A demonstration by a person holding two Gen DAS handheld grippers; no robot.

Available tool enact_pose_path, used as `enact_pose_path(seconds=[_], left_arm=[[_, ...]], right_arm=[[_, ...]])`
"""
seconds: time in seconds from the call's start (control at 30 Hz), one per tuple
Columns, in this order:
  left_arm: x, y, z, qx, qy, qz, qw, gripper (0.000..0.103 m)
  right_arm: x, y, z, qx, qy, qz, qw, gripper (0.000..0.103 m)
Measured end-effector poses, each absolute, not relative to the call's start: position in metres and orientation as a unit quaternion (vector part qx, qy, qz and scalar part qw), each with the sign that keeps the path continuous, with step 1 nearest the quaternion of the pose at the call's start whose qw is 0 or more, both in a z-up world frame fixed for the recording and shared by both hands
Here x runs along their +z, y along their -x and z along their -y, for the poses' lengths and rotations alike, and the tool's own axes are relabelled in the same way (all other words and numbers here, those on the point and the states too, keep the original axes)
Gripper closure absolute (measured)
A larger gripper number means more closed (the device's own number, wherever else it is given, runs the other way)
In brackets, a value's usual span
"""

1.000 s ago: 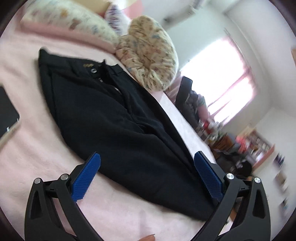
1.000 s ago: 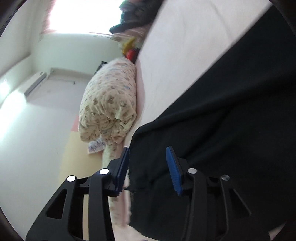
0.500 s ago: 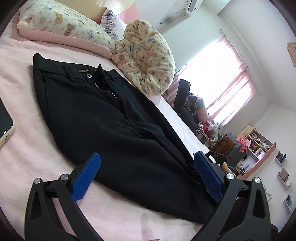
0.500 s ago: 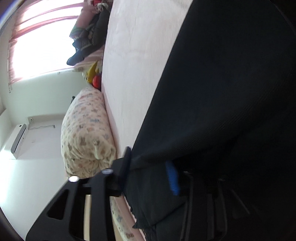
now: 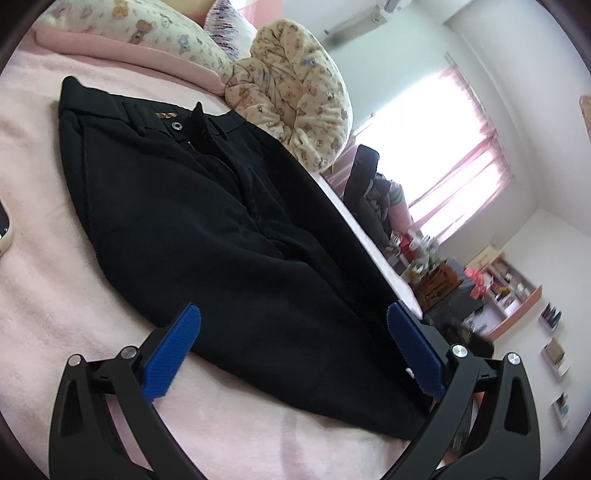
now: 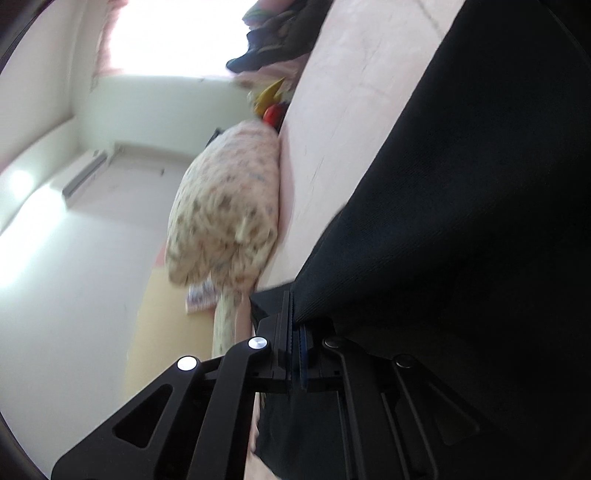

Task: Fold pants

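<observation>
Black pants (image 5: 229,236) lie flat on the pink bed (image 5: 44,295), waistband and zipper at the far end near the pillows. My left gripper (image 5: 291,347) is open, its blue pads spread wide above the near part of the pants, holding nothing. In the right wrist view my right gripper (image 6: 295,350) is shut on an edge of the pants (image 6: 461,221), and the black cloth drapes from the jaws across the right side of the view.
A rolled floral blanket (image 5: 295,88) and a long pillow (image 5: 129,26) lie at the head of the bed. A phone (image 5: 3,229) lies at the left edge. A chair with clothes (image 5: 373,195) and shelves (image 5: 509,291) stand beyond the bed.
My right gripper closed from open onto the pants edge and lifted the cloth. My left gripper stayed open and shifted slightly over the pants.
</observation>
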State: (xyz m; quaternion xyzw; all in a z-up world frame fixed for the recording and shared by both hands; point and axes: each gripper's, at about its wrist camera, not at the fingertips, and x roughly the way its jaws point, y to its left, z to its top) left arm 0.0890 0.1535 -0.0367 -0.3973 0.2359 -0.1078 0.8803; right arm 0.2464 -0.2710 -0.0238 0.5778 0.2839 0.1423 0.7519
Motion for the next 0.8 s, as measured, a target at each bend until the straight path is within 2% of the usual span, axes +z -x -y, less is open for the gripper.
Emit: enact_pose_path(seconds=[0.1,0.37,0.5,0.57,0.67,0.8], left_arm=[[-0.037,-0.084,-0.159,-0.107,0.422,-0.214,0.874,0.002],[-0.036,-0.087,-0.155,-0.125,0.403,-0.228,0.878,0.002],[-0.026,-0.093,-0.163,-0.112,0.440,-0.258,0.853,0.002],[-0.010,-0.109,-0.170,-0.105,0.445,-0.270,0.848,0.002],[0.019,-0.162,-0.173,-0.105,0.385,-0.308,0.864,0.002],[0.026,-0.244,-0.179,-0.105,0.414,-0.359,0.830,0.002]], right_arm=[[-0.031,-0.218,0.262,0.155,-0.567,-0.294,0.753,0.100],[-0.076,-0.171,0.251,0.137,-0.559,-0.311,0.757,0.102],[-0.071,-0.171,0.240,0.131,-0.485,-0.313,0.806,0.102],[-0.074,-0.174,0.241,0.135,-0.486,-0.311,0.806,0.102],[-0.075,-0.175,0.242,0.144,-0.487,-0.299,0.808,0.102],[-0.078,-0.178,0.245,0.158,-0.496,-0.293,0.802,0.102]])
